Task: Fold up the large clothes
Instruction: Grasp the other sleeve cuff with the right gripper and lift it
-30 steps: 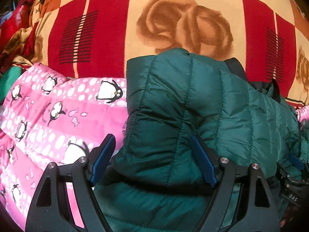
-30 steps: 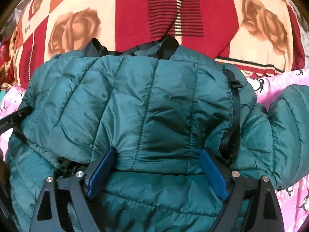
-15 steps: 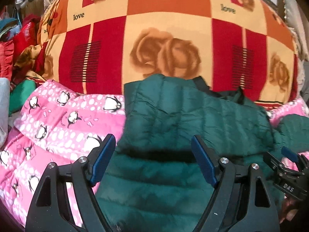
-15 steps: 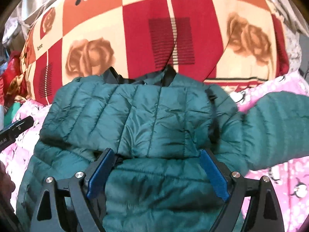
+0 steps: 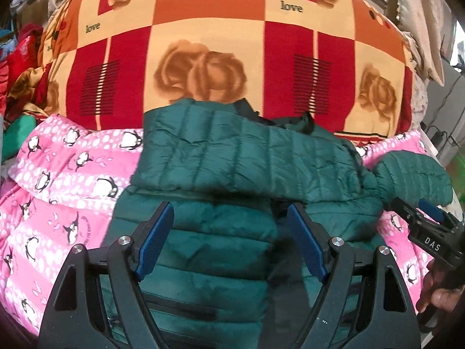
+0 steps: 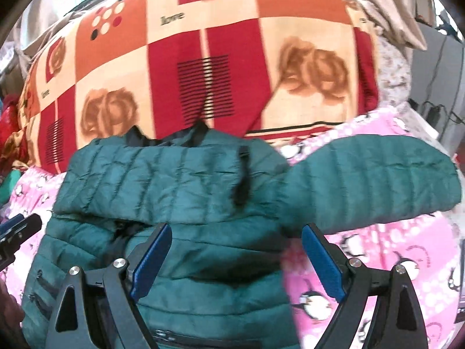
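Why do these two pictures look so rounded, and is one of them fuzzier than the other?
Both views come through a fisheye lens: dark corners, the blanket bulging. Left wrist view: fairly sharp, stitching clear on the green jacket. Right wrist view: smeared, the jacket sleeve and penguin quilt soft-edged.

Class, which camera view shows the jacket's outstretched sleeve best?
The right wrist view: the sleeve lies nearly whole across the pink penguin blanket. The left wrist view catches only its cuff end, small at the right edge.

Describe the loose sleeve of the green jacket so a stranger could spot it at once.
Find the pink penguin quilt below the rose-patterned blanket. On it lies the green puffer jacket; the sleeve is its only part jutting sideways, toward the picture's right.
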### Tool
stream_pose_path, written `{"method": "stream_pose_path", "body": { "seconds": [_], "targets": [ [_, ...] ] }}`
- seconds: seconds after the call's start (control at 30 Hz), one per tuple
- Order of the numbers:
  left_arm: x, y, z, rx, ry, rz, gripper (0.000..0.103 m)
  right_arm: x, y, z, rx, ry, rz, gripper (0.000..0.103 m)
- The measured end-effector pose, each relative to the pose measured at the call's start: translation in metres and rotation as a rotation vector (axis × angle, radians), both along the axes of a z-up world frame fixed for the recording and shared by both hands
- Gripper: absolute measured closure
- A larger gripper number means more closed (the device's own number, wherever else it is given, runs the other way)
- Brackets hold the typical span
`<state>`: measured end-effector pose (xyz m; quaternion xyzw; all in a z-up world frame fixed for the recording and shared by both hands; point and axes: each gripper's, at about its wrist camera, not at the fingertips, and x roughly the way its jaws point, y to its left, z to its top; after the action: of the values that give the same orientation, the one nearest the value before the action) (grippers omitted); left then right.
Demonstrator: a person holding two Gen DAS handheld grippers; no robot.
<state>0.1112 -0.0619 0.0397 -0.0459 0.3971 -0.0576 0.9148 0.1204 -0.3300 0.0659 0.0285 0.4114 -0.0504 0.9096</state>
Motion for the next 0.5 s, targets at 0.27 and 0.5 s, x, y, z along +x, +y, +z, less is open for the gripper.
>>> {"method": "stream_pose_path", "body": {
  "seconds": [0.27,0.5],
  "targets": [
    [0.002,-0.019,0.000,-0.021,-0.011,-0.014,0.022,-0.010,-0.052,0.001,-0.015,-0.001,-0.092,0.014],
    [0.014,-0.010,-0.003,-0.033,-0.012,0.027,0.022,-0.006,-0.101,0.001,-0.057,0.003,-0.179,0.014]
  ]
}}
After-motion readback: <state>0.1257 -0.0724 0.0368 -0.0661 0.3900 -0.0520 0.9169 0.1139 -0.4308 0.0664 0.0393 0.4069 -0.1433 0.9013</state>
